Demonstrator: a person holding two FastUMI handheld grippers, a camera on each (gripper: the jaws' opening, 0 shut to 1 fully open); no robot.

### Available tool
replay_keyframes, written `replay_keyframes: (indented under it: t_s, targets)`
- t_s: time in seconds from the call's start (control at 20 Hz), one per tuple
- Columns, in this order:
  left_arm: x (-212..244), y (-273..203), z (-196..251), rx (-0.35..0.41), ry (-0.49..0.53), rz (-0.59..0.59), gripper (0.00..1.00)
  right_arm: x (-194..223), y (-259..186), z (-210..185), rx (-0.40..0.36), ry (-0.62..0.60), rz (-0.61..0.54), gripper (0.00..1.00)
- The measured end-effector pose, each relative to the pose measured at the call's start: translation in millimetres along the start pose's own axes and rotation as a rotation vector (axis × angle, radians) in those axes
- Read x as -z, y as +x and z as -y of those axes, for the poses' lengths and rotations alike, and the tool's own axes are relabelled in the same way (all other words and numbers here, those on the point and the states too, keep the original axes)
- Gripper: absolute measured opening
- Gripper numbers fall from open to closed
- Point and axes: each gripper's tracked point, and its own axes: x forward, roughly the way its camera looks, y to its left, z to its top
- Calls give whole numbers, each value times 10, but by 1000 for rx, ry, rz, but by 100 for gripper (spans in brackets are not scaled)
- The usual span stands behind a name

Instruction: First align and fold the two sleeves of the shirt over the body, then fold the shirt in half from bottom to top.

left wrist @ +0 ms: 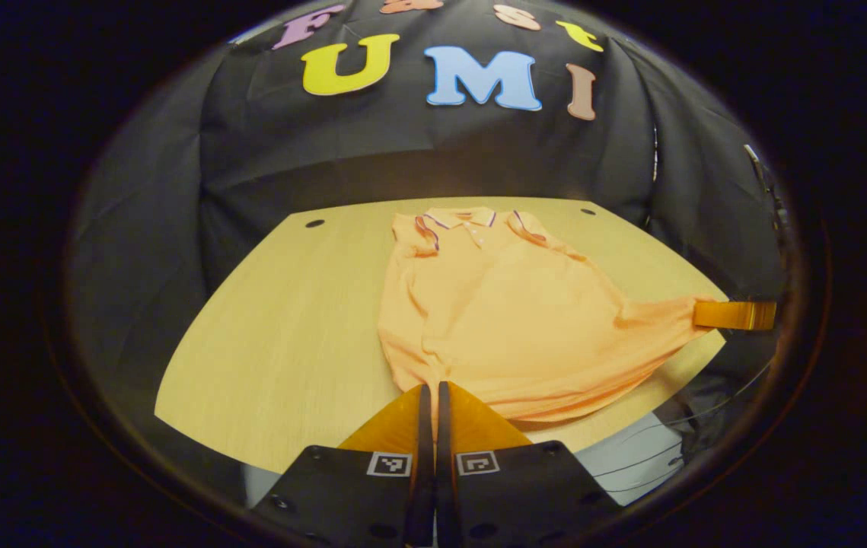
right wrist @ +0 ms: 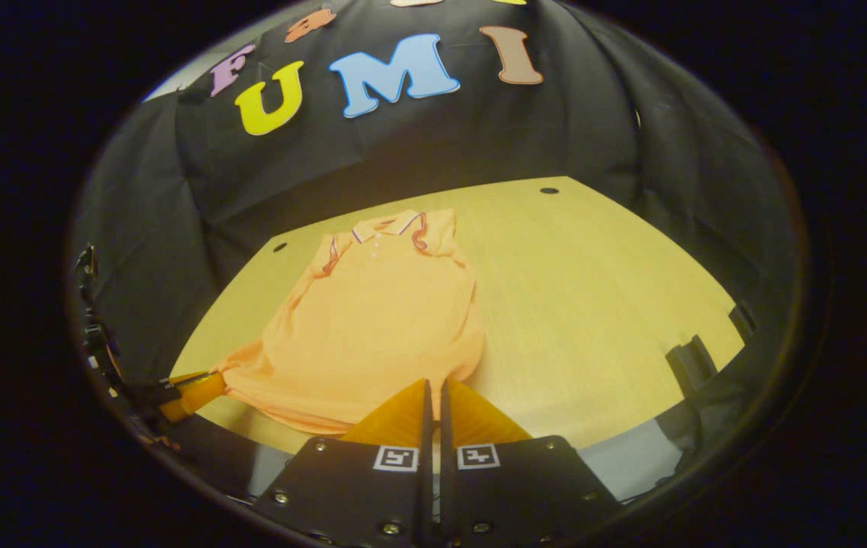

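On the table (left wrist: 288, 335) lies an orange polo shirt (left wrist: 494, 320), collar at the far end near the black cloth wall (left wrist: 372, 167), hem toward the near edge. Both sleeves look already folded in over the body, so the top part is a fairly neat narrow block with the striped collar (left wrist: 463, 219) and the little button placket showing.

Going left to right in the left gripper view: bare wood with a small dark hole (left wrist: 314, 224), then the shirt, then its bottom right corner stretched way out sideways to the table's edge, where the right gripper (left wrist: 734, 314) has it pinched. That pull makes the hem flare into a long point with wrinkles fanning back toward the body. The left gripper (left wrist: 433, 396) sits at the bottom of that view, fingers pressed together with barely a slit between them, tips right at the shirt's near left hem. It seems to have cloth clamped, though the contact itself is hard to make out.

From the right gripper view it's mirrored: left gripper (right wrist: 193, 392) far off on the left pinching a stretched corner, shirt (right wrist: 372, 327) in the middle, open table (right wrist: 600, 304) to the right. The right gripper (right wrist: 433, 403) has its fingers closed at the near hem corner.
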Motion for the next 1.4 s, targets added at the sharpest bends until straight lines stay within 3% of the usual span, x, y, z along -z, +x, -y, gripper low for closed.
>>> replay_keyframes:
  t_s: [0.55,0.9,1.4]
  targets:
    - [-1343,569,-123,40,8,115,8,-1250,420,-171,26,-64,131,4]
    - [-2028,1319,-268,69,-22,133,8,-1891,1021,-238,50,-65,159,4]
    - [-2723,2520,-335,142,-23,131,8,-2445,1916,-207,145,-33,127,4]
